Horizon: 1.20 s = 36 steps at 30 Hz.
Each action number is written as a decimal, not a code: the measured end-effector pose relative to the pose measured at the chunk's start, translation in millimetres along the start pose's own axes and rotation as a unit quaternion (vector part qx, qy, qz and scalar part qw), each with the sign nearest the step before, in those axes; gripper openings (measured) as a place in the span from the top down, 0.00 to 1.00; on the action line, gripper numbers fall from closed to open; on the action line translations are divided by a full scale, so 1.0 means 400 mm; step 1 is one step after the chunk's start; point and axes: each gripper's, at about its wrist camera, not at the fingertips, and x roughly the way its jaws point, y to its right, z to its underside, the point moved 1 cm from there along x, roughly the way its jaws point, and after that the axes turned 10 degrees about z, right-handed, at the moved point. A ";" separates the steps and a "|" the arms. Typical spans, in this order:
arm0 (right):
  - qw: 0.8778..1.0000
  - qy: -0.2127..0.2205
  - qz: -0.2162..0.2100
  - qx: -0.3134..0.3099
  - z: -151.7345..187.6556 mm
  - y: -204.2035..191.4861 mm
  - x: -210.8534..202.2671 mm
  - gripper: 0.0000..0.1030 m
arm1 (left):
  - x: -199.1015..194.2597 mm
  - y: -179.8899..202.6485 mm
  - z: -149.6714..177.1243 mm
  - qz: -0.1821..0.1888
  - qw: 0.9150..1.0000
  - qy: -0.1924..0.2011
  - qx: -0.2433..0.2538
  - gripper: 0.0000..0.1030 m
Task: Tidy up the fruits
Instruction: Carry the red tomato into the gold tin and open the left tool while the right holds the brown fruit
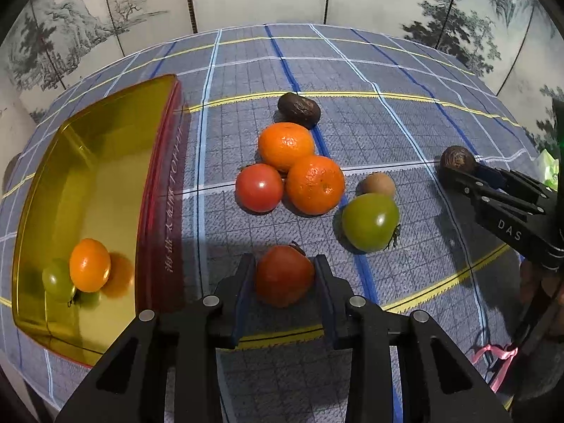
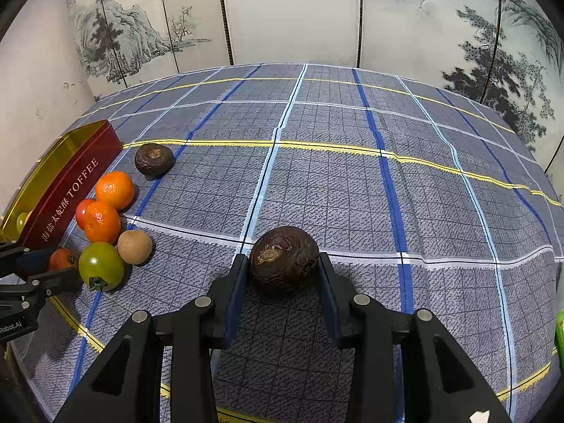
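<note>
Left wrist view: left gripper clamped on round red tomato, stem up-right. Right gripper clamped on wrinkled dark-brown round fruit, scar facing camera.

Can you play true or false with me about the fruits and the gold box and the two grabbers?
1. The left gripper has a red tomato between its fingers. True.
2. The toffee tin has nothing in it. False: an orange fruit and a small green one lie inside.
3. The right gripper is around a dark brown wrinkled ball. True.
4. The green tomato is inside the tin. False: it sits on the checked cloth, next to a small tan fruit.
5. There are two oranges out on the cloth. True; they touch each other.
6. Both grippers hold oranges. False: one has a tomato, the other a brown ball.
</note>
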 end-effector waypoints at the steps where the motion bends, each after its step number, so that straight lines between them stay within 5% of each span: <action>1: 1.000 0.000 0.000 0.000 0.000 0.000 0.000 0.65 | 0.000 -0.001 0.000 0.000 1.000 0.000 -0.001 0.67; 22: 1.000 -0.001 0.014 -0.013 0.001 -0.012 0.000 0.64 | -0.130 -0.053 -0.034 0.013 0.998 0.058 -0.024 0.67; 36: 1.000 0.000 0.016 -0.014 0.001 -0.013 -0.001 0.64 | -0.190 -0.321 -0.044 -0.070 0.987 0.094 -0.107 0.67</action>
